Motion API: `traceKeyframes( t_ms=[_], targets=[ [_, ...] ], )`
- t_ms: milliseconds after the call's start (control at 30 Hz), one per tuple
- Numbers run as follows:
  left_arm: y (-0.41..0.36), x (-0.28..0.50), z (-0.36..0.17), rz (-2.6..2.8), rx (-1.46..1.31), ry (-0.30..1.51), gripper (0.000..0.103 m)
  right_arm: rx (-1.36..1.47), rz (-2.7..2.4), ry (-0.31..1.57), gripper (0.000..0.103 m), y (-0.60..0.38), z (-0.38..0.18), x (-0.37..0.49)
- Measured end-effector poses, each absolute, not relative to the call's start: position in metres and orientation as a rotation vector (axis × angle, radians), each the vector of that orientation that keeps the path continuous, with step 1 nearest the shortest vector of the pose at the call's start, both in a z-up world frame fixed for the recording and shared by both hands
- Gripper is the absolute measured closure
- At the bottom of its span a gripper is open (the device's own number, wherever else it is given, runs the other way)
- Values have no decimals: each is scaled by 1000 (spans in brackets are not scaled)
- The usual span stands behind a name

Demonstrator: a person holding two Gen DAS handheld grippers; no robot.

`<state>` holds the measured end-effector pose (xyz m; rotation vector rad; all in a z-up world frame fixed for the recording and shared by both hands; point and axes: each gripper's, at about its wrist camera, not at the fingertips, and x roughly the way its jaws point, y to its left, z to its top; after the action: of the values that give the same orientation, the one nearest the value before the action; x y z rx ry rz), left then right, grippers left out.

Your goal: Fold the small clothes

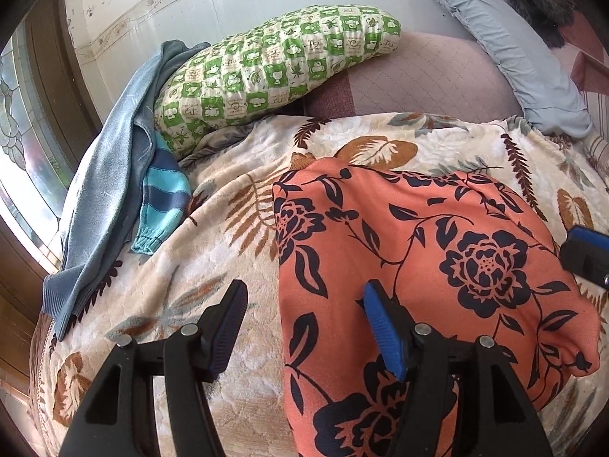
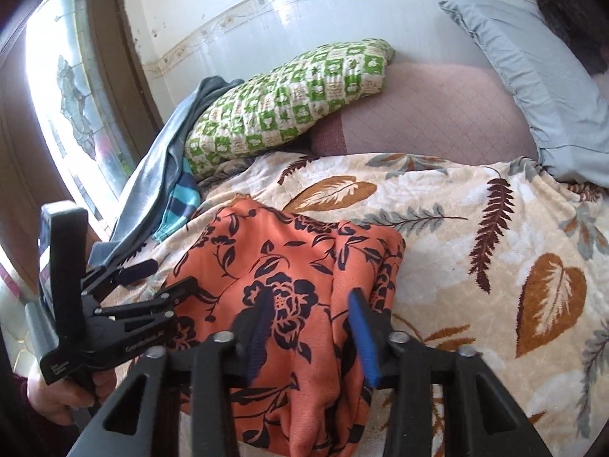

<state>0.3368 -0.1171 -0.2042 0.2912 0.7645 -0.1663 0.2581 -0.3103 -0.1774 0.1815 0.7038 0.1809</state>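
Note:
An orange garment with a dark floral print (image 1: 418,266) lies folded on the leaf-patterned blanket (image 1: 236,236). It also shows in the right wrist view (image 2: 289,297). My left gripper (image 1: 304,327) is open over the garment's left edge, one finger over the blanket and one over the cloth. In the right wrist view the left gripper (image 2: 152,285) reaches in from the left, at the garment's left edge. My right gripper (image 2: 310,335) is open just above the near part of the garment. A tip of the right gripper's finger (image 1: 588,251) shows at the right edge of the left wrist view.
A grey-blue sweater (image 1: 102,198) and a striped blue garment (image 1: 163,205) lie at the blanket's left edge. A green checked pillow (image 1: 266,76) and a grey pillow (image 1: 514,49) lie at the back by the wall. A window (image 2: 72,87) is on the left.

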Motion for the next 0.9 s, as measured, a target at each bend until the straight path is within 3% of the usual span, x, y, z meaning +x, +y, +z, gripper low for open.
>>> traceKeyframes(
  t_ms=[67, 367, 900],
  targets=[
    [-116, 338, -206, -160, 288, 771, 37, 165, 192, 738, 78, -303, -186, 260],
    [-114, 341, -210, -158, 288, 778, 35, 166, 181, 914, 78, -295, -229, 277],
    [-113, 337, -208, -148, 286, 783, 34, 283, 217, 873, 78, -311, -219, 268]
  ],
)
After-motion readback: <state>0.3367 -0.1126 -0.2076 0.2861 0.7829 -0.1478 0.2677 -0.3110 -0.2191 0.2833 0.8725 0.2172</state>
